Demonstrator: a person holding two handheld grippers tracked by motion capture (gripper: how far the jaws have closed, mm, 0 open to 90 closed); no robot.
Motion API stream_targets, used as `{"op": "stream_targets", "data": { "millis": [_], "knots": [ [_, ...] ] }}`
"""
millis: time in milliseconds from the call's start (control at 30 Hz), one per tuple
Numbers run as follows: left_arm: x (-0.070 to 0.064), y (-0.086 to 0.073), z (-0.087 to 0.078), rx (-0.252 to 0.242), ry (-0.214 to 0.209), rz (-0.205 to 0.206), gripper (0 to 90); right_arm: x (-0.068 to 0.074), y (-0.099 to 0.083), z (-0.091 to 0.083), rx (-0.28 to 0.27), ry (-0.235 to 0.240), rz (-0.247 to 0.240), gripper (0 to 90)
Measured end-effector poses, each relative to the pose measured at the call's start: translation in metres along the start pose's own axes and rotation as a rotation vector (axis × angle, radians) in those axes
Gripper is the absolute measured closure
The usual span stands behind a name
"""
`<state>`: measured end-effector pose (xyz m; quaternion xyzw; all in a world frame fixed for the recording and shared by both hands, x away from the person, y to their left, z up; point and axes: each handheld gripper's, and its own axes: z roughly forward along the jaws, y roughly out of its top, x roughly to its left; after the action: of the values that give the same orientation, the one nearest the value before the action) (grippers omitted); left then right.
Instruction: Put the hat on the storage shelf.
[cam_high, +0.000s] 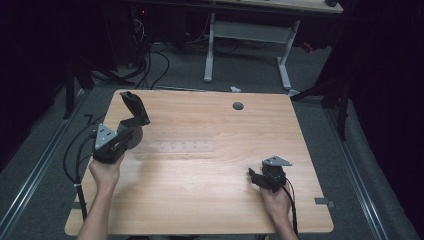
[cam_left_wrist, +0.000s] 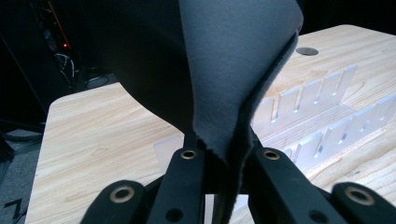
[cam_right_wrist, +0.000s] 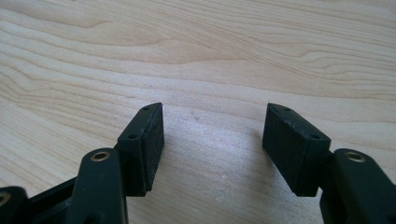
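A dark grey felt-like sheet (cam_high: 135, 107), folded, stands up from my left gripper (cam_high: 131, 132), which is shut on its lower edge near the table's left side. In the left gripper view the sheet (cam_left_wrist: 233, 60) rises from between the jaws of the left gripper (cam_left_wrist: 226, 156) and hides much of what lies beyond. A clear slotted rack (cam_high: 175, 147) lies flat on the wood just right of that gripper, and it appears again as the rack (cam_left_wrist: 322, 107) behind the sheet. My right gripper (cam_high: 254, 177) rests low at the front right; its jaws stand wide open over bare wood, right gripper (cam_right_wrist: 212, 135).
The light wooden table (cam_high: 210, 200) has a round cable hole (cam_high: 238, 106) near its far edge, the same hole (cam_left_wrist: 307, 51) showing beyond the rack. Past the table stand a white-legged desk (cam_high: 250, 32) and floor cables (cam_high: 150, 65). Dark surroundings flank both sides.
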<state>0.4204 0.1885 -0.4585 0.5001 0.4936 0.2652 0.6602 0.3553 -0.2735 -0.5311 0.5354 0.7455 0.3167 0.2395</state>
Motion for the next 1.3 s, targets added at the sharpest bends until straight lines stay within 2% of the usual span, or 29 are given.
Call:
{"op": "stream_targets", "data": {
  "millis": [667,733,1067,1300],
  "knots": [
    [0.011,-0.018,0.004,0.053,0.009,-0.049,85.9,0.0,0.0,0.0,0.001,0.001,0.002,38.7],
    [0.01,-0.018,0.004,0.053,0.008,-0.046,85.8,0.0,0.0,0.0,0.001,0.001,0.002,38.7],
    [0.011,-0.016,0.002,0.083,0.018,-0.087,84.9,0.0,0.0,0.0,0.001,0.001,0.002,38.6],
    [0.011,-0.015,0.0,0.103,0.026,-0.095,84.2,0.0,0.0,0.0,0.001,0.001,0.002,38.6]
  ]
}}
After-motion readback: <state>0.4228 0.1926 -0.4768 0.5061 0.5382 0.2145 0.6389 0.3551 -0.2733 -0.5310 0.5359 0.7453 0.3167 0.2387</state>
